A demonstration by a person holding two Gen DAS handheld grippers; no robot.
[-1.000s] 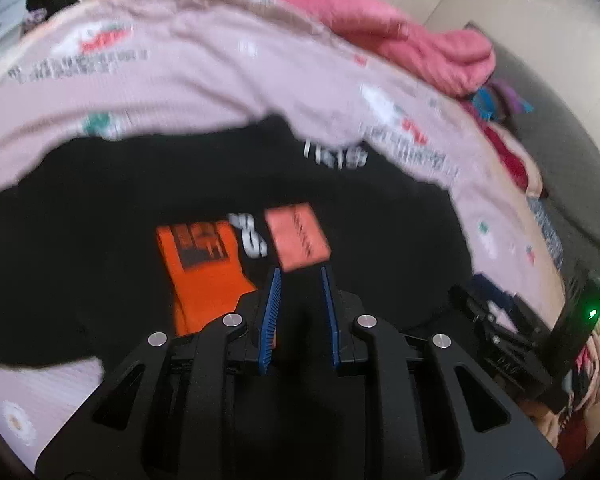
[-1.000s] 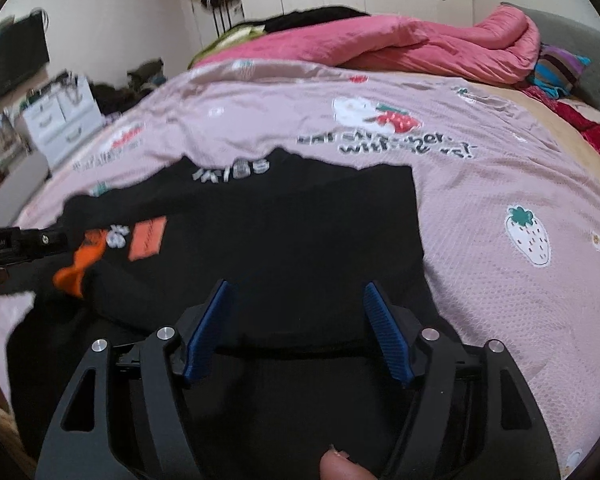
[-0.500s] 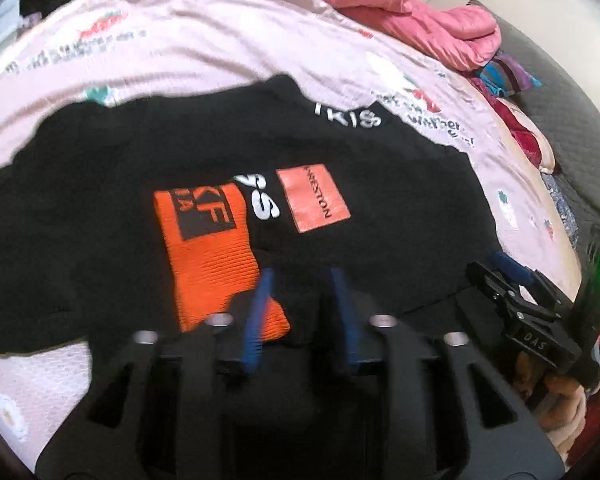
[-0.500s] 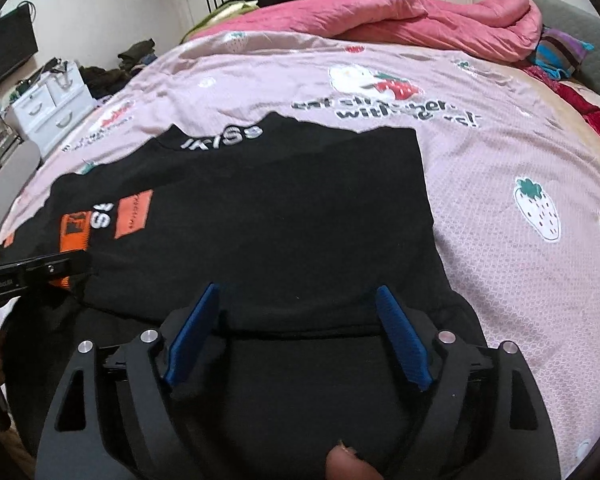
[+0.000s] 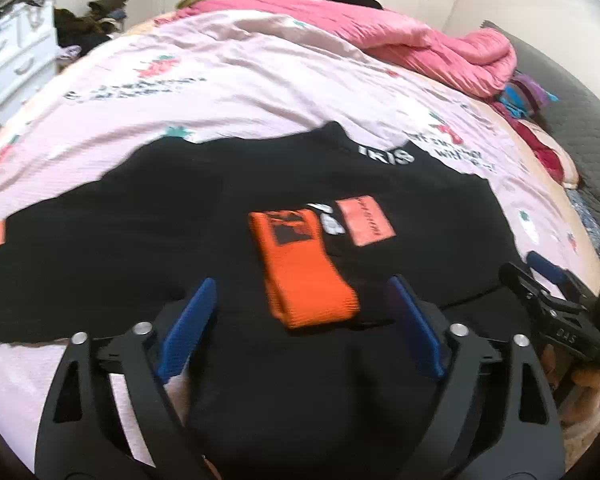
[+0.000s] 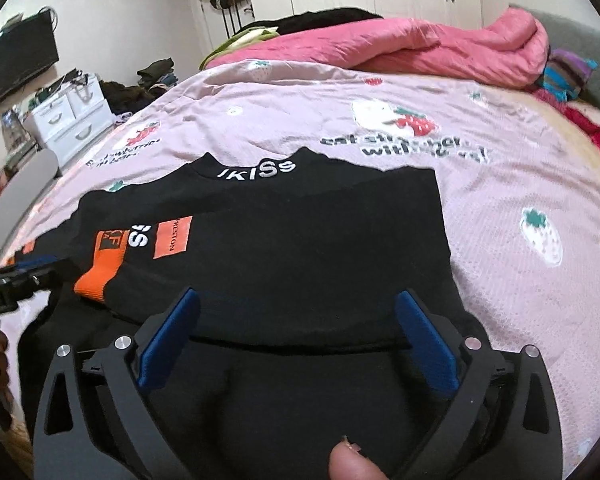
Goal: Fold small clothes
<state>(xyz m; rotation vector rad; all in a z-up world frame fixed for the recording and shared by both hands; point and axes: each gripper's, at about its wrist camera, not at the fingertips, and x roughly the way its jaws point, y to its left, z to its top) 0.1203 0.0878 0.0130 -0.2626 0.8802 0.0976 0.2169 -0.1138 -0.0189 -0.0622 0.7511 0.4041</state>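
A black top (image 5: pixel 148 224) with white lettering at the collar lies flat on the pink bedspread (image 5: pixel 236 80); it also shows in the right wrist view (image 6: pixel 308 248). A sleeve with an orange cuff (image 5: pixel 304 276) lies folded across its front, beside an orange label patch (image 5: pixel 366 222). My left gripper (image 5: pixel 300 292) is open and empty, its jaws either side of the cuff and just short of it. My right gripper (image 6: pixel 296 304) is open and empty over the top's near hem. The cuff (image 6: pixel 100 276) sits left of it.
A pink quilt (image 6: pixel 420 52) is heaped at the head of the bed. A white drawer unit (image 6: pixel 68 124) stands by the bed's left side. Coloured clothes (image 5: pixel 528 96) lie at the right edge. The other gripper (image 5: pixel 556 320) shows at the left view's right.
My left gripper has opened wide and let go of the black fabric; the sleeve with the orange cuff now lies on the top. My right gripper stayed open and drew back slightly.
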